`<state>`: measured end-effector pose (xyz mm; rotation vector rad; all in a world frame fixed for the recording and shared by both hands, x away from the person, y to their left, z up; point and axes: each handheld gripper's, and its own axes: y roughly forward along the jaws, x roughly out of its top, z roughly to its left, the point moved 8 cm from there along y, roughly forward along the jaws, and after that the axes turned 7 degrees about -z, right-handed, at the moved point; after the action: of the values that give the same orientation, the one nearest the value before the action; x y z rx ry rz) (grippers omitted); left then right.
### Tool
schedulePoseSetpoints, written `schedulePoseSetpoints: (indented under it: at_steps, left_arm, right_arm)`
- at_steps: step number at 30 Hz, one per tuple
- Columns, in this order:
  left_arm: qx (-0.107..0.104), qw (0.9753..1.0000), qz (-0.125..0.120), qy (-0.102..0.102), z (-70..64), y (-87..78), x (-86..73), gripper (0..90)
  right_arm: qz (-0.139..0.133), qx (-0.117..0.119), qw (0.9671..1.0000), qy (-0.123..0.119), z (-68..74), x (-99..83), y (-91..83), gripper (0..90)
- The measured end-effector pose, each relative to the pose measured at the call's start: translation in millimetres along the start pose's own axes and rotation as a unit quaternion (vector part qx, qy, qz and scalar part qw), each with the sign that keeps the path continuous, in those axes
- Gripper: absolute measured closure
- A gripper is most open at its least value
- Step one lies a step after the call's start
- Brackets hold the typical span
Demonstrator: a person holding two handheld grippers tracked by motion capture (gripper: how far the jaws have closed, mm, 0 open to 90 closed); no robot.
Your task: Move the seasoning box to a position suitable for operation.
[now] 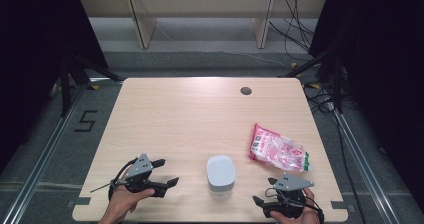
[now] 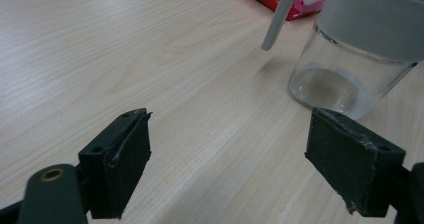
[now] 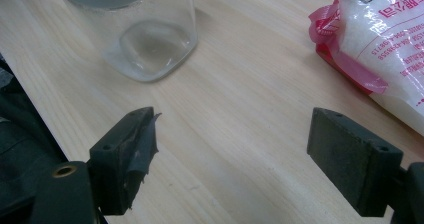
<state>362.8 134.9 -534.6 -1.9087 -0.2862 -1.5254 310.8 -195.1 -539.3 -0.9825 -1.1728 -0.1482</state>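
Observation:
A clear glass jar [image 1: 220, 176] with a grey lid stands near the table's front edge, between my two grippers. My left gripper [image 1: 167, 172] lies to its left, open, jaws pointing right toward the jar [image 2: 345, 69], with nothing between them [image 2: 227, 159]. My right gripper [image 1: 264, 191] sits to the jar's right at the front edge, also open and empty [image 3: 230, 159], with the jar [image 3: 150, 39] ahead on its left. A pink and white plastic bag [image 1: 278, 149] of white grains lies flat behind the right gripper; the same bag [image 3: 385, 39] is ahead on its right.
The light wooden table [image 1: 200, 119] has a round grey cable hole [image 1: 245, 90] at the back right. Black frame rails run along both sides. Cables lie on the floor at the back right, near wooden shelving.

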Motion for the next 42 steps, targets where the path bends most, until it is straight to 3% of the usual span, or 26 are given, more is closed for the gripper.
schedulePoseSetpoints:
  at_steps: [1, 4, 7, 9, 11, 13, 14, 15, 16, 19, 22, 23, 24, 25, 29, 33, 34, 37, 42]
  left_arm:
    - [0.005, 1.0000, 0.001, -0.008, -1.4, 1.0, -0.7, 18.6]
    - [-0.005, 1.0000, 0.004, 0.008, -2.1, 3.5, 0.3, 23.2]
    - [-0.009, 0.9999, -0.002, 0.005, -5.2, 7.2, 2.4, 25.7]
    - [-0.018, 0.9997, -0.002, 0.015, -8.8, 13.5, 7.1, 29.6]
    - [-0.024, 0.9993, -0.004, 0.029, -12.9, 18.2, 12.2, 31.4]
    - [-0.038, 0.9985, 0.000, 0.039, -16.6, 23.0, 17.2, 34.2]
    - [-0.047, 0.9982, -0.009, 0.037, -19.2, 26.4, 21.1, 35.2]
    - [-0.054, 0.9977, -0.012, 0.038, -20.4, 29.7, 23.4, 37.5]
    - [-0.057, 0.9973, -0.014, 0.043, -20.7, 33.4, 25.3, 39.9]
    - [-0.076, 0.9956, -0.015, 0.053, -22.4, 45.2, 28.8, 44.3]
    - [-0.115, 0.9927, -0.017, 0.032, -29.3, 56.2, 31.8, 49.0]
    - [-0.115, 0.9927, -0.017, 0.032, -29.3, 56.2, 31.8, 49.8]
    - [-0.111, 0.9921, -0.003, 0.059, -28.8, 63.5, 30.9, 49.8]
    - [-0.109, 0.9918, -0.001, 0.067, -27.7, 67.0, 31.3, 50.1]
    - [-0.121, 0.9892, -0.005, 0.082, -29.3, 77.7, 35.0, 53.6]
    - [-0.115, 0.9883, -0.001, 0.100, -30.7, 81.3, 36.8, 54.1]
    - [-0.113, 0.9868, 0.004, 0.116, -32.9, 82.8, 37.1, 54.1]
    - [-0.115, 0.9875, -0.005, 0.108, -29.2, 85.7, 39.2, 56.4]
    - [-0.131, 0.9846, -0.006, 0.115, -31.9, 89.1, 39.1, 60.7]
  right_arm:
    - [0.000, 0.002, 1.0000, 0.000, 0.2, 0.0, 0.1, 20.7]
    - [0.000, -0.001, 1.0000, -0.003, -0.9, -0.2, 0.1, 20.6]
    - [-0.002, 0.000, 1.0000, -0.005, -0.8, 0.6, 0.0, 20.7]
    - [-0.002, 0.007, 1.0000, -0.006, -0.7, 0.7, 0.2, 20.7]
    - [-0.002, -0.001, 1.0000, -0.003, -1.8, 1.0, -1.2, 20.6]
    - [-0.003, -0.002, 1.0000, -0.004, -2.2, 1.0, -0.9, 20.7]
    - [-0.002, -0.002, 1.0000, -0.004, -2.2, 0.7, -0.7, 20.6]
    - [0.003, -0.001, 0.9999, 0.013, 1.3, -0.4, -1.3, 20.7]
    - [-0.002, 0.000, 1.0000, -0.003, -1.7, 0.8, -0.8, 20.8]
    - [-0.001, 0.000, 1.0000, -0.003, -2.0, 1.0, -1.3, 21.5]
    - [0.001, -0.003, 1.0000, 0.006, -2.4, 0.3, -1.5, 21.5]
    - [0.001, -0.003, 1.0000, 0.006, -2.4, 0.3, -1.5, 21.5]
    - [-0.004, -0.002, 1.0000, 0.002, -3.1, 1.8, -1.5, 21.5]
    - [-0.005, -0.003, 1.0000, -0.002, -4.0, 1.9, -2.1, 21.5]
    - [-0.005, -0.003, 1.0000, -0.003, -4.4, 2.0, -2.4, 21.5]
    - [-0.002, -0.002, 1.0000, 0.008, -1.7, 1.4, -2.8, 21.5]
    - [-0.008, 0.005, 1.0000, -0.004, -2.3, 2.7, -1.2, 21.6]
    - [-0.004, 0.004, 1.0000, 0.001, -1.8, 2.1, -1.5, 21.6]
    - [-0.005, 0.005, 1.0000, -0.004, -2.1, 2.4, -1.1, 21.9]
